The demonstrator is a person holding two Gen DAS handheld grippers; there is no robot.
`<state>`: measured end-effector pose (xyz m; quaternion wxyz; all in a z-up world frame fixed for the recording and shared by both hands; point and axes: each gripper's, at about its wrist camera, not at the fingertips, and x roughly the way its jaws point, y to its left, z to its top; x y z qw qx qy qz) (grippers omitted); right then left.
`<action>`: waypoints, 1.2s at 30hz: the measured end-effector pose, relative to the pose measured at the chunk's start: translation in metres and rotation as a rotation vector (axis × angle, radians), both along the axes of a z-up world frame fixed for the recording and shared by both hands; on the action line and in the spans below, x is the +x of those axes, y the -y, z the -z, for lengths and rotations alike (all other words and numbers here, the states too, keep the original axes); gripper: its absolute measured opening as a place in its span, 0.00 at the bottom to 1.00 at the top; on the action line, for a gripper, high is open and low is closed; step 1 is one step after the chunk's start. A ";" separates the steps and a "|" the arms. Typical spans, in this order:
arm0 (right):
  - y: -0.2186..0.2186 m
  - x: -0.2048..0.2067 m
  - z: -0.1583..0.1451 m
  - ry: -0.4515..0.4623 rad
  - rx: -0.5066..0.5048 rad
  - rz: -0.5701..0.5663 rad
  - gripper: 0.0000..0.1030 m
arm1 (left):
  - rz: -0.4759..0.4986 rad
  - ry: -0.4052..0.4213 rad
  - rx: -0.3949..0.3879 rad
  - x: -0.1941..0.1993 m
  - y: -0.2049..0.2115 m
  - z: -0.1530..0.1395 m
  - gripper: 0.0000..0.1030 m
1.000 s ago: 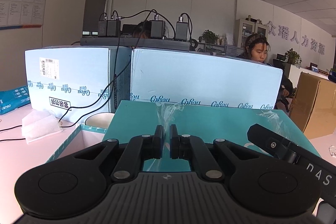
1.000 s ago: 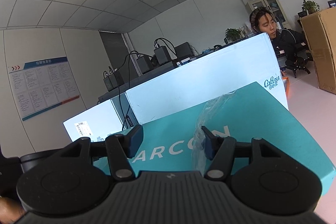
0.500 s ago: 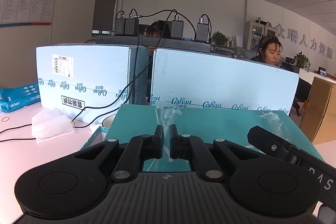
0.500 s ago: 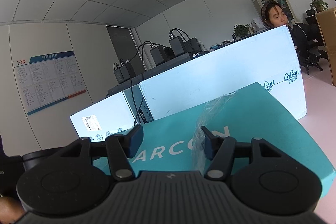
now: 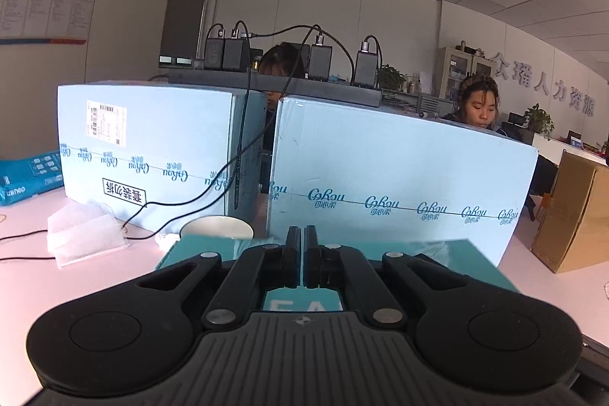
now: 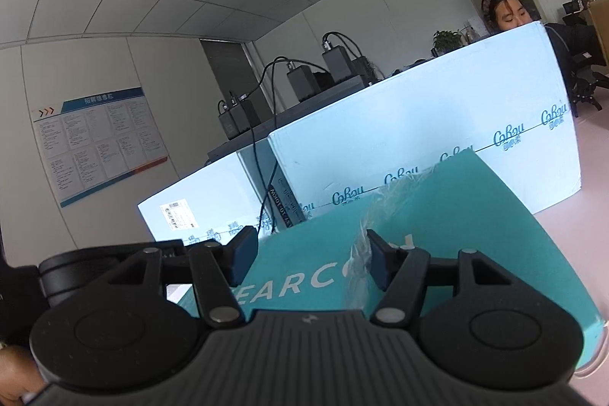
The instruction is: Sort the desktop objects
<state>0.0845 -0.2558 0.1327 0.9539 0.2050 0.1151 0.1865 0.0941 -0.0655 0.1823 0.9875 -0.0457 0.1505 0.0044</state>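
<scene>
A teal box lid (image 5: 449, 255) with white lettering and loose clear film lies flat just ahead of my left gripper (image 5: 303, 234), which is shut above its near side; I see nothing between the pads. A white cup rim (image 5: 217, 227) shows behind the lid's far left corner. In the right wrist view the same lid (image 6: 456, 215) tilts up and away. My right gripper (image 6: 308, 253) is open, its fingers spread over the lettered near part, and crumpled film (image 6: 361, 234) rises beside the right finger. What carries the lid is hidden.
Two pale blue cartons (image 5: 399, 170) stand across the back of the pink desk (image 5: 57, 284), with black chargers and cables on top. A white foam pouch (image 5: 83, 234) and blue packet (image 5: 26, 177) lie left, a brown carton (image 5: 574, 212) right. A person (image 5: 477, 101) sits behind.
In the left view the lid has dropped and flattened, hiding the open box base and most of the cup. The right gripper has slipped almost out of that view. Neither gripper's state changed.
</scene>
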 end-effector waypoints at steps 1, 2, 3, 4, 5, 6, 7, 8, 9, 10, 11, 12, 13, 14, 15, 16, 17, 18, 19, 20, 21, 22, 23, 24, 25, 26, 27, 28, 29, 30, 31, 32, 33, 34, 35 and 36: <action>-0.002 -0.003 -0.001 0.015 -0.002 0.014 0.59 | -0.004 0.012 0.014 -0.001 0.002 -0.002 0.00; -0.004 -0.006 -0.005 0.032 -0.016 0.050 0.59 | -0.008 0.022 0.026 -0.002 0.004 -0.003 0.00; -0.006 -0.007 -0.007 0.033 -0.021 0.063 0.59 | -0.002 0.008 0.011 -0.001 0.001 -0.003 0.00; -0.006 -0.004 -0.009 0.022 -0.019 0.051 0.59 | 0.003 -0.007 -0.004 0.001 -0.002 -0.002 0.00; -0.006 -0.001 -0.010 0.009 -0.020 0.032 0.59 | 0.008 -0.022 -0.017 0.002 -0.006 -0.002 0.00; -0.007 0.001 -0.011 0.001 -0.030 0.023 0.59 | 0.006 -0.036 -0.013 0.003 -0.009 0.001 0.00; -0.008 0.002 -0.011 -0.004 -0.042 0.011 0.59 | 0.004 -0.050 -0.008 0.004 -0.013 0.004 0.00; -0.010 0.002 -0.011 -0.011 -0.055 -0.004 0.59 | 0.000 -0.056 0.006 0.003 -0.018 0.008 0.03; -0.011 0.002 -0.010 -0.021 -0.070 -0.019 0.60 | -0.003 -0.061 0.019 0.002 -0.023 0.011 0.05; -0.014 0.000 -0.009 -0.029 -0.090 -0.018 0.60 | -0.011 -0.061 0.029 0.001 -0.029 0.014 0.11; -0.016 -0.001 -0.009 -0.038 -0.119 -0.011 0.61 | -0.020 -0.062 0.039 0.000 -0.034 0.017 0.18; -0.019 -0.001 -0.008 -0.048 -0.142 -0.005 0.62 | -0.039 -0.065 0.044 0.001 -0.042 0.020 0.21; -0.020 -0.002 -0.007 -0.051 -0.159 0.003 0.63 | -0.041 -0.078 0.041 0.002 -0.047 0.022 0.25; -0.021 -0.002 -0.006 -0.051 -0.175 0.012 0.65 | -0.044 -0.090 0.038 0.003 -0.053 0.023 0.27; -0.022 -0.003 -0.005 -0.051 -0.190 0.021 0.70 | -0.040 -0.093 0.028 0.003 -0.058 0.024 0.30; -0.022 -0.003 -0.004 -0.054 -0.204 0.032 0.72 | -0.037 -0.095 0.018 0.004 -0.062 0.025 0.37; -0.022 0.000 -0.002 -0.069 -0.215 0.052 0.73 | -0.033 -0.097 0.008 0.004 -0.067 0.025 0.39; -0.022 0.002 0.000 -0.084 -0.221 0.066 0.73 | -0.023 -0.096 0.005 0.003 -0.067 0.025 0.39; -0.022 0.005 0.003 -0.100 -0.217 0.060 0.73 | -0.011 -0.095 0.001 0.003 -0.068 0.024 0.39; -0.021 0.007 0.005 -0.116 -0.212 0.054 0.73 | 0.024 -0.097 -0.020 0.003 -0.069 0.023 0.39; -0.022 0.009 0.007 -0.129 -0.206 0.049 0.73 | 0.049 -0.105 -0.042 0.004 -0.070 0.023 0.39; -0.022 0.011 0.009 -0.140 -0.200 0.041 0.73 | 0.061 -0.116 -0.072 0.006 -0.072 0.023 0.40; -0.023 0.012 0.011 -0.147 -0.198 0.026 0.73 | 0.071 -0.127 -0.100 0.008 -0.075 0.024 0.39; -0.025 0.013 0.013 -0.155 -0.196 0.011 0.73 | 0.064 -0.138 -0.107 0.010 -0.076 0.025 0.39; -0.027 0.015 0.014 -0.161 -0.201 0.003 0.73 | 0.057 -0.147 -0.113 0.012 -0.077 0.026 0.39; -0.029 0.015 0.014 -0.156 -0.214 0.005 0.72 | 0.050 -0.145 -0.109 0.013 -0.077 0.027 0.39; -0.032 0.014 0.014 -0.153 -0.231 0.011 0.71 | 0.042 -0.142 -0.106 0.014 -0.077 0.028 0.39; -0.034 0.013 0.014 -0.148 -0.242 0.015 0.66 | 0.034 -0.139 -0.100 0.014 -0.078 0.030 0.39; -0.036 0.013 0.014 -0.144 -0.250 0.023 0.61 | 0.021 -0.135 -0.066 0.014 -0.073 0.031 0.37; -0.038 0.014 0.014 -0.140 -0.258 0.031 0.53 | 0.009 -0.132 -0.033 0.014 -0.069 0.031 0.34; -0.039 0.014 0.015 -0.137 -0.262 0.036 0.44 | -0.004 -0.133 -0.022 0.015 -0.066 0.032 0.19; -0.038 0.016 0.016 -0.137 -0.256 0.036 0.38 | -0.016 -0.135 -0.010 0.015 -0.063 0.032 0.04; -0.038 0.017 0.017 -0.138 -0.246 0.033 0.24 | -0.029 -0.136 0.002 0.016 -0.059 0.032 0.04; -0.036 0.019 0.018 -0.141 -0.227 0.022 0.20 | -0.041 -0.138 0.013 0.016 -0.056 0.032 0.04; -0.033 0.020 0.018 -0.142 -0.210 0.020 0.20 | -0.054 -0.139 0.025 0.017 -0.053 0.032 0.04; -0.031 0.021 0.019 -0.144 -0.194 0.017 0.19 | -0.066 -0.140 0.037 0.017 -0.050 0.032 0.04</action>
